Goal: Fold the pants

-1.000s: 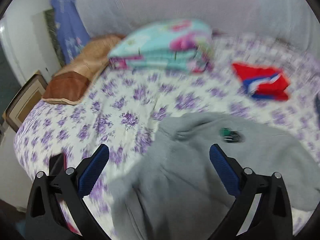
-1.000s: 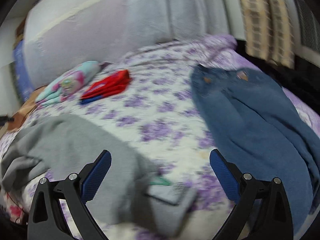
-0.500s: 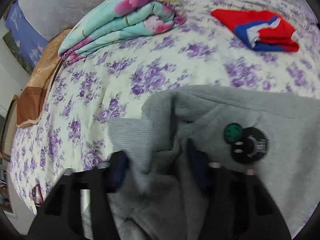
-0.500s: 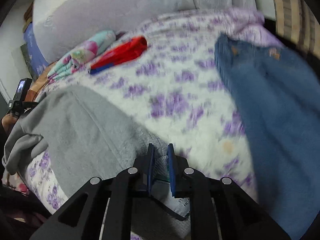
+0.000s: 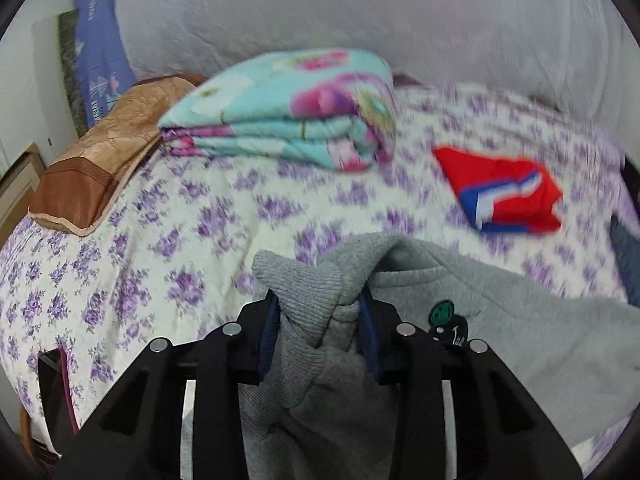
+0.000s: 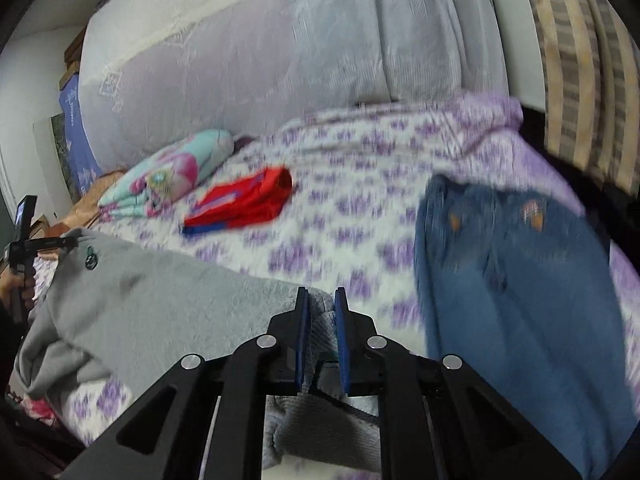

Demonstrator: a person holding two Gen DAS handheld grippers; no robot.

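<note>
Grey sweatpants (image 5: 500, 320) with a small green and black patch (image 5: 442, 314) lie on a purple-flowered bedsheet (image 5: 160, 240). My left gripper (image 5: 316, 312) is shut on a bunched ribbed end of the grey pants and holds it above the bed. My right gripper (image 6: 320, 312) is shut on another ribbed edge of the same grey pants (image 6: 160, 300), which stretch away to the left in the right wrist view. The left gripper (image 6: 24, 240) shows at that view's far left edge.
A folded turquoise floral blanket (image 5: 288, 120), a brown pillow (image 5: 100, 160) and a folded red and blue garment (image 5: 504, 192) lie further back. Blue jeans (image 6: 520, 300) are spread on the right. A large grey-white padded headboard (image 6: 280, 52) stands behind the bed.
Both grippers went from open above the grey pants to shut on their ribbed edges. Both have since lifted the fabric, and the views have tilted up toward the headboard.
</note>
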